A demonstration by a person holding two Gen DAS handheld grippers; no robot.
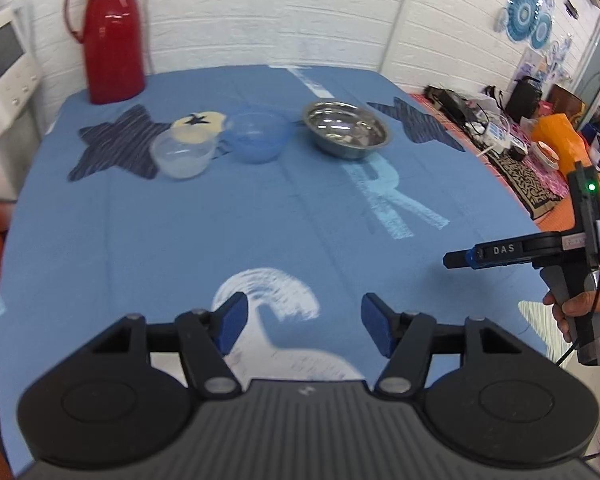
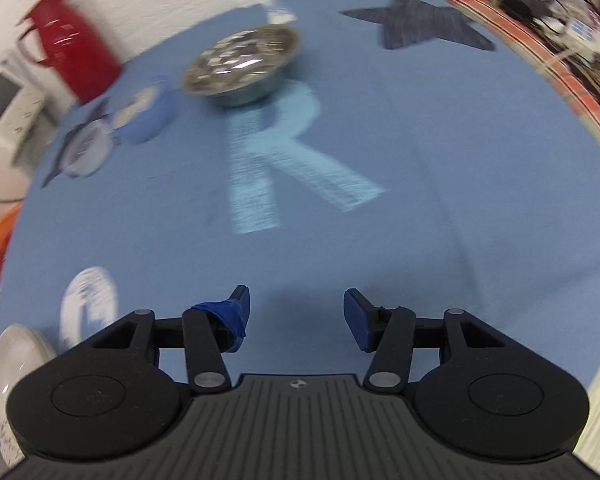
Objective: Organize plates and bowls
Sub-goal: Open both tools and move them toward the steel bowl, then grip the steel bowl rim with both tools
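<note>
Blur smears the right wrist view, so the clear bowl [image 2: 87,151] and blue bowl [image 2: 146,114] read only as soft shapes there; a white plate [image 2: 14,364] is cut off at the lower left edge. Across the far side of the blue tablecloth [image 1: 180,240] three bowls sit upright in a row, mouths up: clear bowl, blue bowl, then steel bowl [image 1: 346,128] apart to their right. Left gripper [image 1: 302,322] and right gripper [image 2: 296,316] both gape wide, holding nothing
</note>
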